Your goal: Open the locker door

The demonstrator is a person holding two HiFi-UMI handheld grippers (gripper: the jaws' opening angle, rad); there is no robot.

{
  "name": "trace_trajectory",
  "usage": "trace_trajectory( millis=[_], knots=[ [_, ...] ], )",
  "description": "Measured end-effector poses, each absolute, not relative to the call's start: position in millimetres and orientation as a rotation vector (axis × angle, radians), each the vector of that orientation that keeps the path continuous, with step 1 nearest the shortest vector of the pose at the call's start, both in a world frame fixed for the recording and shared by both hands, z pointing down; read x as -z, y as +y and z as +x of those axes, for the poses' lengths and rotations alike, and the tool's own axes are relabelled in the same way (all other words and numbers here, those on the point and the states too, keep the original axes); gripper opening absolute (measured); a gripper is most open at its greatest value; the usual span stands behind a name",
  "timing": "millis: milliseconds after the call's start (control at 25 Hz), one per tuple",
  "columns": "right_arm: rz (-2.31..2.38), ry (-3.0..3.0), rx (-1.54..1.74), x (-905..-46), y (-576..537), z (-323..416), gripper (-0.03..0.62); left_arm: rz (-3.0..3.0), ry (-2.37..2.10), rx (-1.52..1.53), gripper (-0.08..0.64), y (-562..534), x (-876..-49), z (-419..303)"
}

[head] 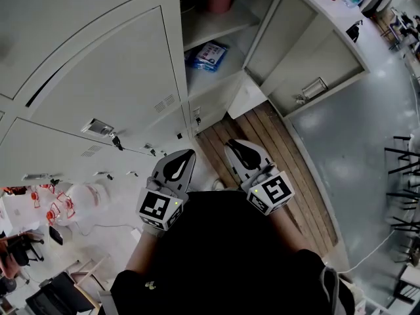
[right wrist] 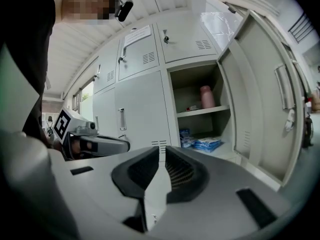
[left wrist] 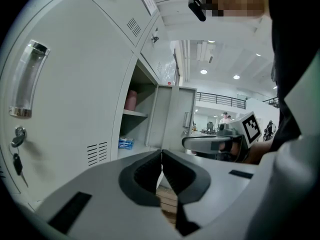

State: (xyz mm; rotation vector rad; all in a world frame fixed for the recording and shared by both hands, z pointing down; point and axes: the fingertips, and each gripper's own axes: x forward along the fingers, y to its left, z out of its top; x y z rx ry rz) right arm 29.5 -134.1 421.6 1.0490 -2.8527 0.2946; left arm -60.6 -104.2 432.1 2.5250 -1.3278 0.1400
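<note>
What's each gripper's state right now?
Left gripper: closed, holding nothing.
Right gripper: closed, holding nothing.

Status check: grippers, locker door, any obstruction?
Locker door wide open. Left gripper and right gripper shut, empty, off it. Nothing in the way.

cup (right wrist: 206,97) on upper shelf (right wrist: 199,112) | packets (right wrist: 207,144) on lower shelf (right wrist: 228,156) | door (right wrist: 267,109) right of them
</note>
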Motion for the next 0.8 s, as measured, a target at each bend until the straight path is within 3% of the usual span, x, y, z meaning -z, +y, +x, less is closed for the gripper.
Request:
trace_trajectory(
  millis=[800],
  knots=[
    [1.133,-2.836,-0.347,-421,-144,47,0.054,2.510,-1.423,-0.145,0.025,-110,-433,-78]
  ],
)
